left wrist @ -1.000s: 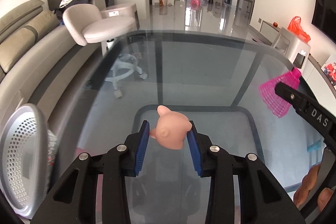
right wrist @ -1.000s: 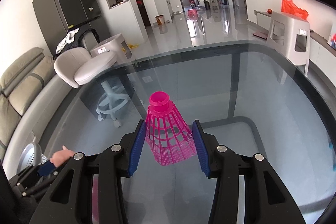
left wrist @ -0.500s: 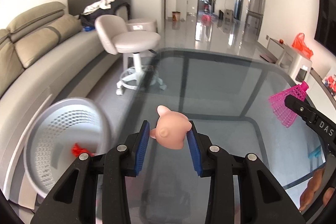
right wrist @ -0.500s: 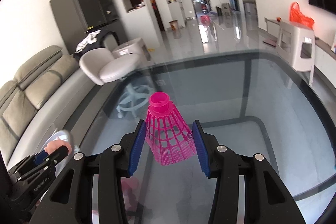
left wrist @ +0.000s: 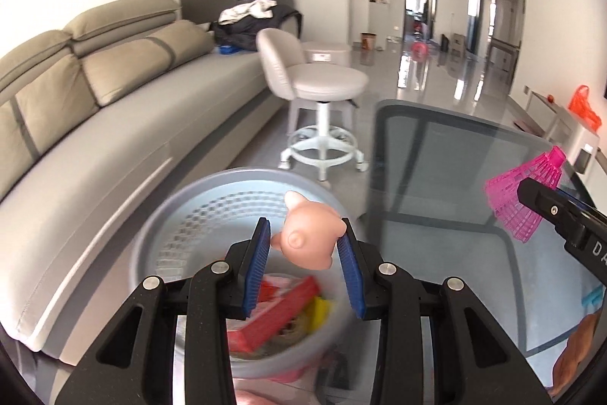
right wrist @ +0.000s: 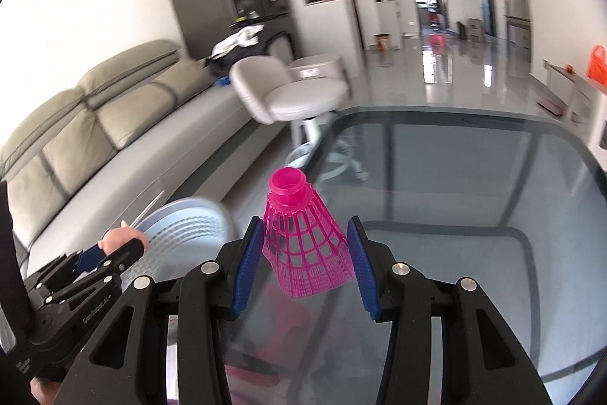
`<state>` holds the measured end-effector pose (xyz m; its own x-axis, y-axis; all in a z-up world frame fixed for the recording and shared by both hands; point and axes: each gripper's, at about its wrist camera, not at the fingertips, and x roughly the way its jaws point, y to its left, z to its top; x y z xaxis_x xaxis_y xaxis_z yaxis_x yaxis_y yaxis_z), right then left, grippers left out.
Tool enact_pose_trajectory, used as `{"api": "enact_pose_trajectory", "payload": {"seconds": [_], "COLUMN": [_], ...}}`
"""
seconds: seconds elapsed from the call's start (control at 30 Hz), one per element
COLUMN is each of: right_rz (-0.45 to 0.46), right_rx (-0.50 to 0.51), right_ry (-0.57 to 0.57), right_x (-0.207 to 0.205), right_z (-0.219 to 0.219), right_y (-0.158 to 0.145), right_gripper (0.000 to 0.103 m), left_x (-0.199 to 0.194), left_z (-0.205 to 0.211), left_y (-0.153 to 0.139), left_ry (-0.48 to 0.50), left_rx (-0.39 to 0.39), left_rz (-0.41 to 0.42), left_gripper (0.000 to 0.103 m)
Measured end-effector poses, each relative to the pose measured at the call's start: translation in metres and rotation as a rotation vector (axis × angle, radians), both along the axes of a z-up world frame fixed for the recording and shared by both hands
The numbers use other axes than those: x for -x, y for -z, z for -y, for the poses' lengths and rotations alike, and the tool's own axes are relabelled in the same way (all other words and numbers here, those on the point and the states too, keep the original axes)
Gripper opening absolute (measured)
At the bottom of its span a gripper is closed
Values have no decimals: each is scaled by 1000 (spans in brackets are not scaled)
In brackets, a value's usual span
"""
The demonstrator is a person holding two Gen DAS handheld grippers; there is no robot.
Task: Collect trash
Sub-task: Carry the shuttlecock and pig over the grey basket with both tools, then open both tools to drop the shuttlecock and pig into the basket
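At the far left of both views runs a long grey sofa, with a white swivel stool beyond it. Just in front of the sofa stands a pale perforated trash basket, somewhat blurred, with red and yellow scraps lying in its bottom. The left gripper hangs above the basket's opening, its blue pads parted slightly wider than the pink pig toy between them: the toy's right side meets the right pad, while only a small ear or limb reaches toward the left pad, so the grip looks loose or just opening. In the right wrist view the same toy shows at the tip of that gripper, over the basket rim. Further right, over the dark glass table, the right gripper pinches a magenta plastic shuttlecock by its mesh skirt, cork end pointing away from the fingers and the skirt's wide end lying between the pads.
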<state>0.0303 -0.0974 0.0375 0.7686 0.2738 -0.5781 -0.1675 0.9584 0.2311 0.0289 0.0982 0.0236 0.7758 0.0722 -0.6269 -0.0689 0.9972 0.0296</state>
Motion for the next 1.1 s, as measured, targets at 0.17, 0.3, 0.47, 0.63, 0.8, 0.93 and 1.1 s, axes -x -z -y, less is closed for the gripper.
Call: {"api": "enact_pose_trajectory", "payload": {"seconds": [0.17,0.3,0.47,0.63,0.8,0.93,1.1], "right_rz": [-16,-33,-79,-97,-122,-125,-112], "right_rx": [23,44,61,89,95,82,72], "right_ry": [-81,-151,-231,-284,-312,-316,-310], "right_x": [-12,-21,-36,-45,-60,-64,-63], "right_z": [-48,-85,-122,-144,-157,-159,-155], "right_y": [7,16,31,43,55,59,58], "right_gripper": [44,44,44,44,44,48,63], "left_x": [-7,-15,-20,-25,-26,-28,-24], "left_z": [-46,-73,-96,-114,-123,-127,-129], "left_y": [16,32,50,55,60,62,59], "left_ry": [-44,-64,-94,-128,-155,-168,-181], "left_rx": [-21,-22,5,43,74,75,63], "left_rz": [-22,-49,-82,-92,-104,-109,-85], "left_gripper": [36,36,36,38,38,45,64]}}
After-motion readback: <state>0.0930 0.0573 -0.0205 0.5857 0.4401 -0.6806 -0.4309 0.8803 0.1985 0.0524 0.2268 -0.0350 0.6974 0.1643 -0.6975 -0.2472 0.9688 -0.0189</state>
